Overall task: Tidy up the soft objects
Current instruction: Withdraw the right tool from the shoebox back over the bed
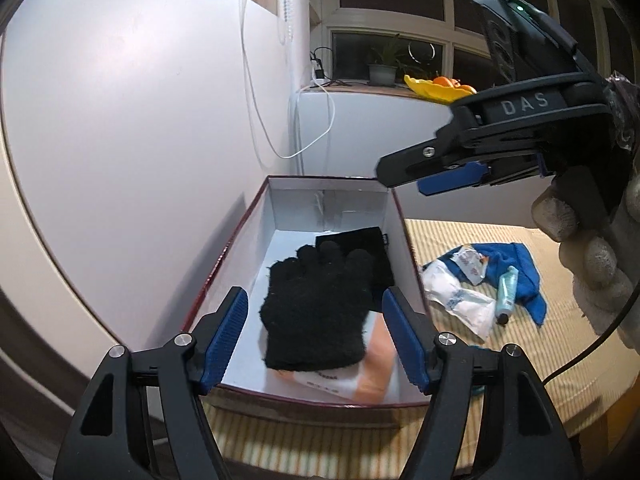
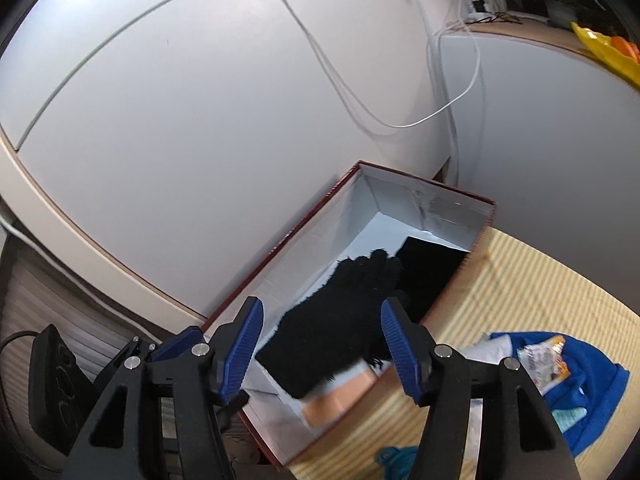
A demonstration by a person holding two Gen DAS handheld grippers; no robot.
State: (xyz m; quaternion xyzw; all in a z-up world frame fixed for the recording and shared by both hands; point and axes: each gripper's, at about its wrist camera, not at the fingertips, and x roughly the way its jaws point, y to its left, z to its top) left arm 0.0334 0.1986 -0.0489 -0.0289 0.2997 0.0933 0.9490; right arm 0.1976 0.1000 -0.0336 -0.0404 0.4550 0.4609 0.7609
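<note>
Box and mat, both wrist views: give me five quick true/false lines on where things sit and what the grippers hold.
1. The black glove lies inside the box. True.
2. The blue cloth is in the box. False: it lies on the striped mat beside it.
3. The left gripper grips the glove. False: jaws open, nothing pinched.
4. The right gripper is open and empty. True.
5. The small bottle stands upright. False: it lies on the cloth.

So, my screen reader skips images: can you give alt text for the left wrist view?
A black glove lies in an open box, framed by the open left gripper. The right gripper hovers above the box; a blue cloth lies beside it.
</note>
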